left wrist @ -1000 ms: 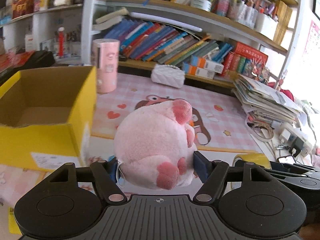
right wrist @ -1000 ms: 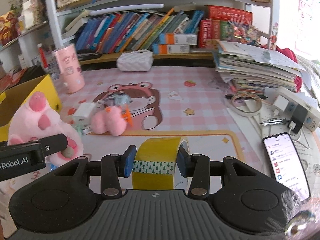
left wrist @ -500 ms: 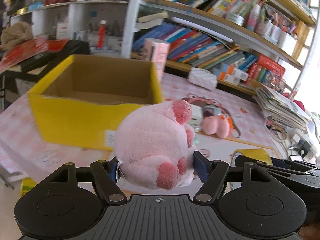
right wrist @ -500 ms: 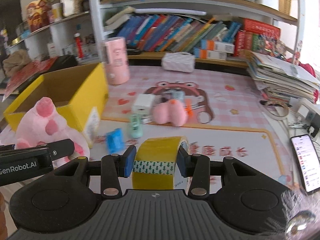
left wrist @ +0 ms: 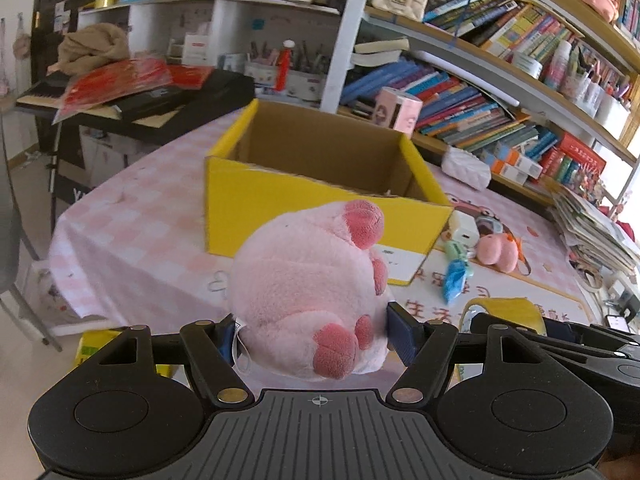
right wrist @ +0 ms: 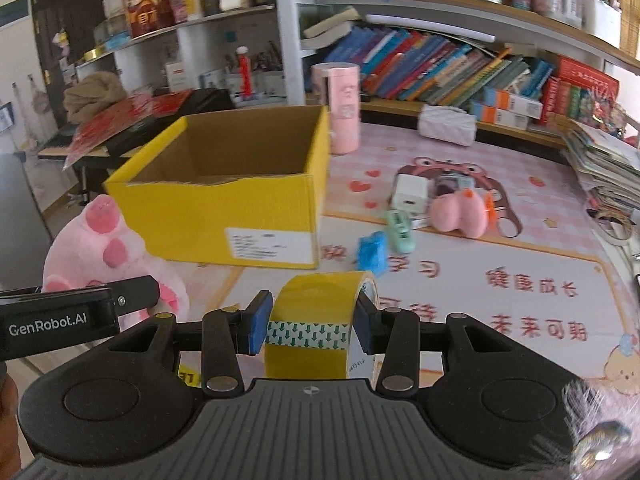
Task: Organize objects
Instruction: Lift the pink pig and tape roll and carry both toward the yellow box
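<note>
You are gripping the pink plush (left wrist: 312, 288) in your left tongs (left wrist: 310, 332) and the tape roll (right wrist: 316, 320) in your right tongs (right wrist: 310, 320), the yellow box (right wrist: 240, 216) lying ahead, and the bulging plush is probably risking a snag on its near wall.

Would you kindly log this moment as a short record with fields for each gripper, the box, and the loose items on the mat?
left gripper: shut on pink plush toy
right gripper: shut on yellow tape roll
yellow box: open top, no items visible inside
on mat beside box: white charger, green item, blue item, small pink plush
</note>
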{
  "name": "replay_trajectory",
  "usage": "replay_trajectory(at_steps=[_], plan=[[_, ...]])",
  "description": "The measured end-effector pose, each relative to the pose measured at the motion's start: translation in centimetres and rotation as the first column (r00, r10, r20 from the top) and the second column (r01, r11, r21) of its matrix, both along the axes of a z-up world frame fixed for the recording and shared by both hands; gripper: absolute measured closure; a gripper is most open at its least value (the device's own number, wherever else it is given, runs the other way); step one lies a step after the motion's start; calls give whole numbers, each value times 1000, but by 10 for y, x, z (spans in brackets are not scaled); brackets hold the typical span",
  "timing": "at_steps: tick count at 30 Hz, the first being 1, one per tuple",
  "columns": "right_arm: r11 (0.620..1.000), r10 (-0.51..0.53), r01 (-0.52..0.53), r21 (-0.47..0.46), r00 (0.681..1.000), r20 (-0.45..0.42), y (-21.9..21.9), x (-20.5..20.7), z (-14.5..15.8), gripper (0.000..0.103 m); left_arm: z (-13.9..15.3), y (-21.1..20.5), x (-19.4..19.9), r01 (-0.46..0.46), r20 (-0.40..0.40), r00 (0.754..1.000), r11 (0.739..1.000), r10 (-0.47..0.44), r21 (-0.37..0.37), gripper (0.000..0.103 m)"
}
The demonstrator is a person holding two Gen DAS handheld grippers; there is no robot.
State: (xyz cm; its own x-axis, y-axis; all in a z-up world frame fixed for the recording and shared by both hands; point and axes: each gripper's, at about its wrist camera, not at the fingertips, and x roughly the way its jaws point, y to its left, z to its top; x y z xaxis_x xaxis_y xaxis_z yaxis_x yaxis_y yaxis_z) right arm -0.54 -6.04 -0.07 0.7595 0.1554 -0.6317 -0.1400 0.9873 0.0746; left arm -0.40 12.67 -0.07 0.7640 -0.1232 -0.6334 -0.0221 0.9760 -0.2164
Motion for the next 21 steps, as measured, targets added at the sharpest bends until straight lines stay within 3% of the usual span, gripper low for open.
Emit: replay_trajectory(at_steps=[21], plan=[[1000,2,-3,22,1000,28,50,-32,4,63,7,40,-31,13,45,999,1000,-14,18,32]])
